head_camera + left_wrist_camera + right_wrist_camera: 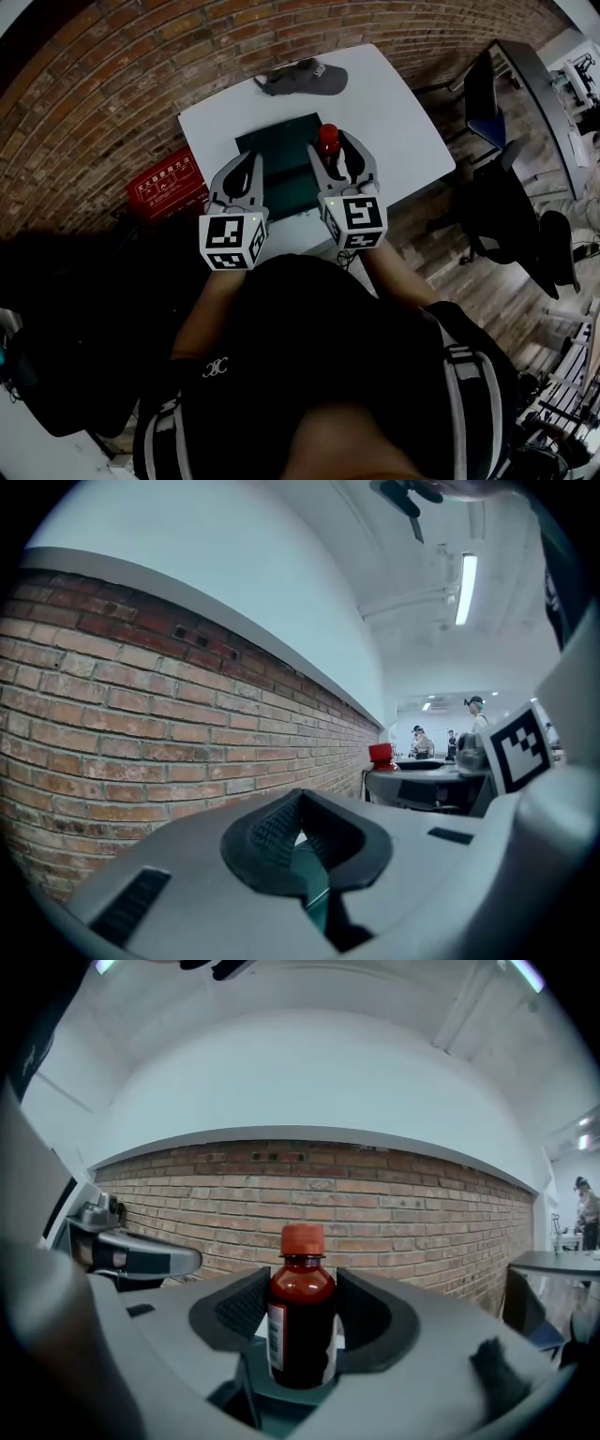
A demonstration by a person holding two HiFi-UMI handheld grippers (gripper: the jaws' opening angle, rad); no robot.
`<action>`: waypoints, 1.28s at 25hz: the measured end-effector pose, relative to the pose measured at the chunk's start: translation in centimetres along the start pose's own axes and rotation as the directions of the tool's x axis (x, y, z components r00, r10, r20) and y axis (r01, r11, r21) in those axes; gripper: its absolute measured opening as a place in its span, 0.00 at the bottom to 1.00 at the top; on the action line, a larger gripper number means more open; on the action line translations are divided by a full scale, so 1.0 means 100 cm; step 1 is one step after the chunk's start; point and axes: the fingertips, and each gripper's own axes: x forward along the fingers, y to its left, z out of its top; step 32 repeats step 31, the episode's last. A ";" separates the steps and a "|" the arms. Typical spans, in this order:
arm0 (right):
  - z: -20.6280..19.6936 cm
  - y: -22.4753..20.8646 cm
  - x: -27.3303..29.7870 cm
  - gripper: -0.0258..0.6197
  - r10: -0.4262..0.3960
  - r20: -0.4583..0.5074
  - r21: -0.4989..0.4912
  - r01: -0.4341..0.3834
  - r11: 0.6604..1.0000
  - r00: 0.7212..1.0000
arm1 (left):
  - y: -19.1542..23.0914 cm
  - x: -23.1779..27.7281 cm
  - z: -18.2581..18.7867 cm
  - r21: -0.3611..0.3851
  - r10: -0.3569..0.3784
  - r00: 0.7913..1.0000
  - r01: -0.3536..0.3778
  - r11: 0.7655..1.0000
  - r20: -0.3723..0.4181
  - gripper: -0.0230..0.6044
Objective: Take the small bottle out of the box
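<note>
The right claw [334, 157] is pinching the small brown glass-look bottle with the red screw cap [302, 1316] upright by its shoulders. The pads sit high on the body, just under the neck. The bottle hangs at the 3 o'clock edge of the flat dark green box [277, 141] on the white bench [394, 103]. Its foot shows low against the green, so whether it has cleared the rim cannot be told. The main risk is probably a snag. If the bottle is carried sideways toward 3 o'clock before it is high enough, its base could catch the box wall, and it could twist in the pads or drag the box along. The smooth, rounded body gives the pads little to bite on, so any knock or loosening of the squeeze could let it slide down. It might then drop onto the bench and roll off the near edge. The left claw [298, 832], at the box's 9 o'clock side, has its pads pressed nearly together with nothing seen between them. It does not appear to be pinning the box, so the box would likely shift if the bottle tugged it.
</note>
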 end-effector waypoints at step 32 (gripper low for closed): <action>0.008 0.008 -0.013 0.37 0.023 0.052 0.026 -0.025 0.999 0.998 | -0.006 -0.014 0.005 0.040 0.044 0.999 -0.044 0.998 -0.006 0.06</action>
